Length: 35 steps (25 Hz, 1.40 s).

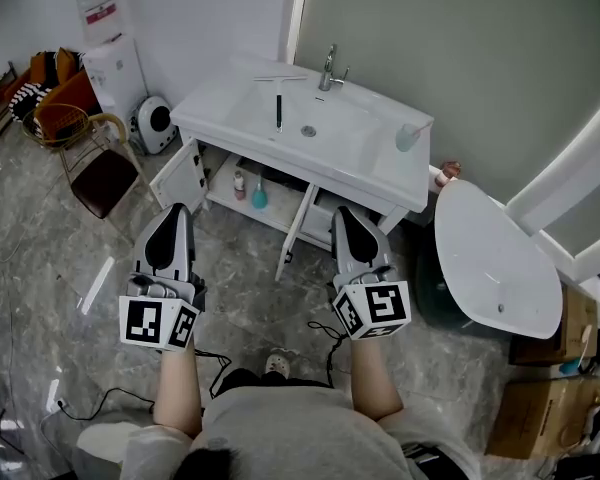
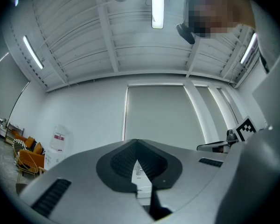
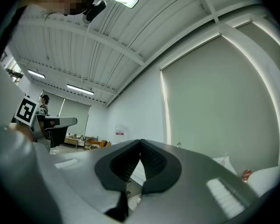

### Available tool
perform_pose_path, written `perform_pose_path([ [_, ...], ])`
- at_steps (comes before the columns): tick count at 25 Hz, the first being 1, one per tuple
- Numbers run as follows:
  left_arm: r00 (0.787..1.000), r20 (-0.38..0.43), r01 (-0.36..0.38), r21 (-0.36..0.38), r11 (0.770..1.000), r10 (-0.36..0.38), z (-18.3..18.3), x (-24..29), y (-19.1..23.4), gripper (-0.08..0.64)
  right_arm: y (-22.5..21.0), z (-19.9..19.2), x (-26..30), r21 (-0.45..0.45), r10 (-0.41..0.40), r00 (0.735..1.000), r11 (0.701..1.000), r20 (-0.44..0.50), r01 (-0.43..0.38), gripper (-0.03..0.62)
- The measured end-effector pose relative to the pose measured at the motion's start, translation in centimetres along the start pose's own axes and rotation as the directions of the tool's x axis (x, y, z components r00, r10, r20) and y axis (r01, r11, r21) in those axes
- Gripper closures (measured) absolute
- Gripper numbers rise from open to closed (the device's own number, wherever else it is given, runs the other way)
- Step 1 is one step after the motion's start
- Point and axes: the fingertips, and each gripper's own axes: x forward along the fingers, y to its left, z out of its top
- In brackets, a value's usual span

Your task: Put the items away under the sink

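Hovering side by side above the grey floor, both tools point toward the open cabinet (image 1: 270, 200) beneath the white tabletop (image 1: 212, 103). The left tool (image 1: 176, 213) has its jaws pressed together at the tips with nothing between them; its own view shows the dark ribbed pads (image 2: 123, 161) meeting at the front, with only a thin slit lower down. The right tool (image 1: 343, 215) is closed the same way and also carries nothing, its pads (image 3: 154, 161) joined at the tip.

On the tabletop, a squeegee (image 1: 278, 98) lies over the left part of the sink basin, its pale blade toward the back edge and its dark handle pointing to the front edge. A faucet (image 1: 329, 68) stands at the middle of the back edge. A pale green cup (image 1: 409, 136) stands near the right edge.

Below the front edge, the cabinet doors (image 1: 180, 178) stand swung open. On the shelf inside, a small bottle (image 1: 239, 184) stands just beside a teal bottle (image 1: 260, 196), both under the left half of the tabletop.

A dark-seated chair (image 1: 102, 173) stands well off the left edge, and a white oval fixture (image 1: 490, 258) sits past the right front corner.
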Motion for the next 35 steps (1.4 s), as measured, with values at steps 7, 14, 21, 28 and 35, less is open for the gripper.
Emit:
perform_pose_path([
  [7,1.000,-0.007,0.001,0.019,1.000,-0.001,-0.6,2.8,-0.1,0.561,-1.9,-1.1,2.4,0.010,0.014,1.000,1.000,-0.010,-0.014,0.581],
  [14,1.000,-0.002,0.025,0.005,1.000,-0.025,-2.1,6.4,1.4,0.561,-3.4,-1.9,5.7,0.017,-0.002,1.000,1.000,-0.005,0.002,0.581],
  [21,0.999,0.012,0.036,-0.005,0.999,-0.036,-3.1,11.4,6.6,0.561,-3.5,-2.4,12.3,0.013,-0.022,1.000,1.000,0.006,0.022,0.581],
  [28,0.998,0.008,0.057,0.000,0.998,-0.057,-4.0,16.9,12.9,0.561,-3.0,-3.2,20.2,0.020,-0.053,0.998,0.998,0.022,0.052,0.581],
  [35,0.995,0.003,0.100,0.000,0.995,-0.100,-4.9,21.9,18.0,0.561,-2.6,-4.1,26.8,0.019,-0.087,0.996,0.996,0.024,0.086,0.581],
])
